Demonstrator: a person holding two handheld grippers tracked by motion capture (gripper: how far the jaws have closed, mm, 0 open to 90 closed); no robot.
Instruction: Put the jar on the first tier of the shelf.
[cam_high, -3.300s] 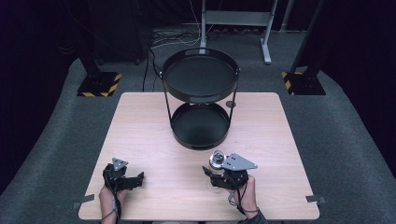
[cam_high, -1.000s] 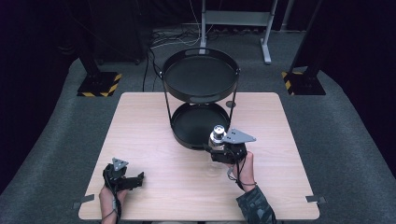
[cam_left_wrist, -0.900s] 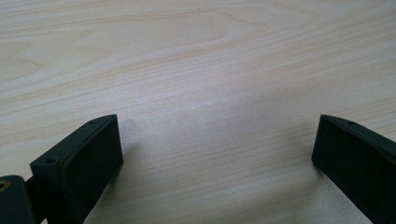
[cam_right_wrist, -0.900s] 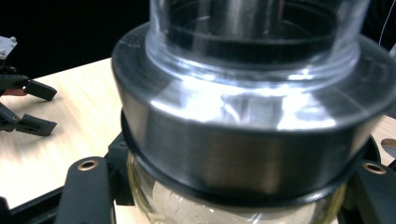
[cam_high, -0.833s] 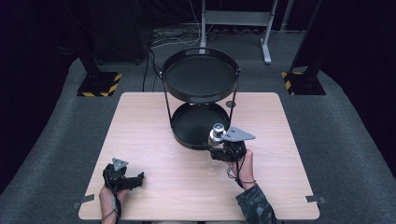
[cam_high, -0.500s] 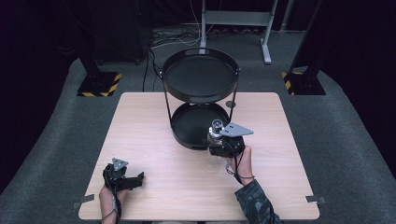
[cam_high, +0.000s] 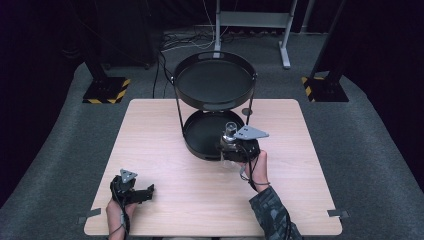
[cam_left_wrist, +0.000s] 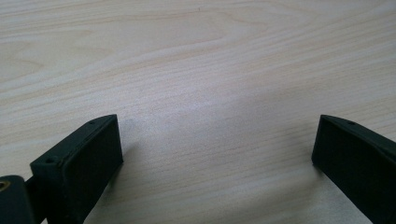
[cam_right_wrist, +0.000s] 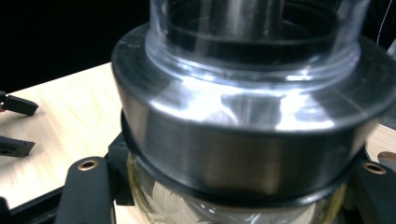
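Seen from above: right gripper held at the near rim of the lower tray of a black two-tier stand set at the table's far-middle, a clear jar clamped upright in it, long axis vertical, mouth up. Hard to tell from there whether the jar's base touches the tray or the table.

Closer in the right gripper view: jar pressed between the black jaws, a broad silver metal band under the glass neck, clear glass body below with pale yellowish contents showing through. No label or writing legible on either. Off to the side there, the other gripper's jaw tips lying over the wood.

Left gripper resting near the table's near-left corner; in its own view, jaws spread wide over bare wood grain, gripping nothing.
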